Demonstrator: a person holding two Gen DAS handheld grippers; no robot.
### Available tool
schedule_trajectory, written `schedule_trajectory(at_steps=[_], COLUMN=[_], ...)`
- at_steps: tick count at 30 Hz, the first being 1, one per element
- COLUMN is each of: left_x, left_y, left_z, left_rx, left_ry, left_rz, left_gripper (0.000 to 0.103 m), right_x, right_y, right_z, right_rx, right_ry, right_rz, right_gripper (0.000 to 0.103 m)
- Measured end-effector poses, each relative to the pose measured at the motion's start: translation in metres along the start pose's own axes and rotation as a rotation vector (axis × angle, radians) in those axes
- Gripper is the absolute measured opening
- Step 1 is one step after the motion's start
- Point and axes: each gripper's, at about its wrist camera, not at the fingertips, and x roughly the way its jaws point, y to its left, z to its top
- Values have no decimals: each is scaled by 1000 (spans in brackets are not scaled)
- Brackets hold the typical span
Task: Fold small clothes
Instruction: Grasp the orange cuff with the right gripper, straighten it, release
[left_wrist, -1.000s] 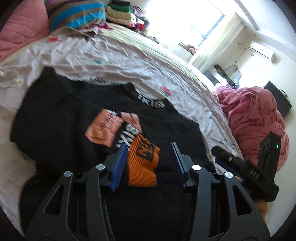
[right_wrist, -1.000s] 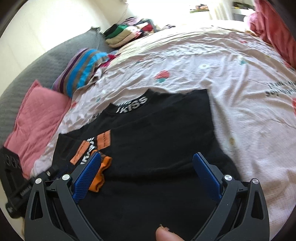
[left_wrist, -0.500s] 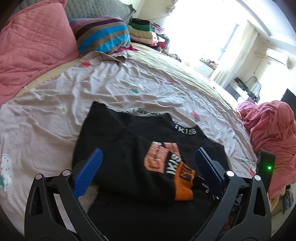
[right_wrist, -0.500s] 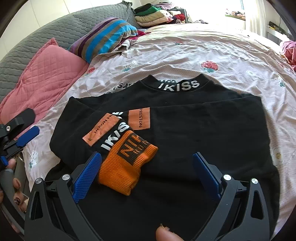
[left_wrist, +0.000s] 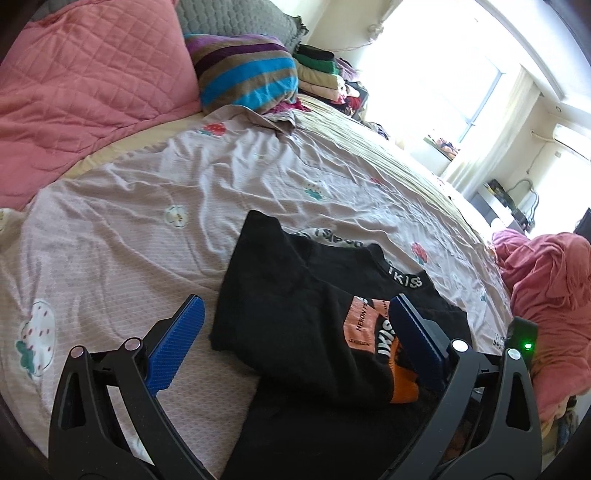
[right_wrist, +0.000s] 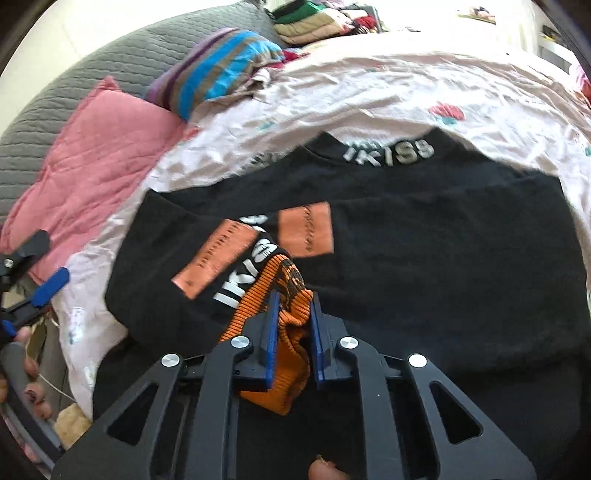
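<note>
Right hand-held gripper (right_wrist: 293, 308) newly clamped on orange cuff (right_wrist: 284, 291)

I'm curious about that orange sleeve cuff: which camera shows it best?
The right wrist view: the orange cuff sits centre frame, pinched between the right gripper's blue fingers. In the left wrist view only a sliver of it shows behind a blue finger of the open left gripper.

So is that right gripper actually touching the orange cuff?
Touching. In the right wrist view the right gripper has just closed its blue pads on the orange cuff, bunching the knit between them.
</note>
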Motion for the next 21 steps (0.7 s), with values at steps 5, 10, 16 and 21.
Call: schedule_trajectory(at_steps=[5, 10, 16, 21], left_x=[-5, -10, -17, -12], left_y=[5, 3, -5, -11], left_z=[1, 5, 15, 17], left_rx=[-12, 1, 31, 43], left_ry=[0, -2, -24, -17], left_rz=[5, 21, 29, 23], left_gripper=[93, 93, 93, 93], right_x=[-24, -51, -80, -94], right_y=[19, 34, 21, -3], right_z=[21, 46, 67, 69], right_rx=[-70, -162, -202, -208], right_ry=[-70, -147, -230, -270], right_rz=[56, 43, -13, -107], right_gripper=[13, 12, 12, 12])
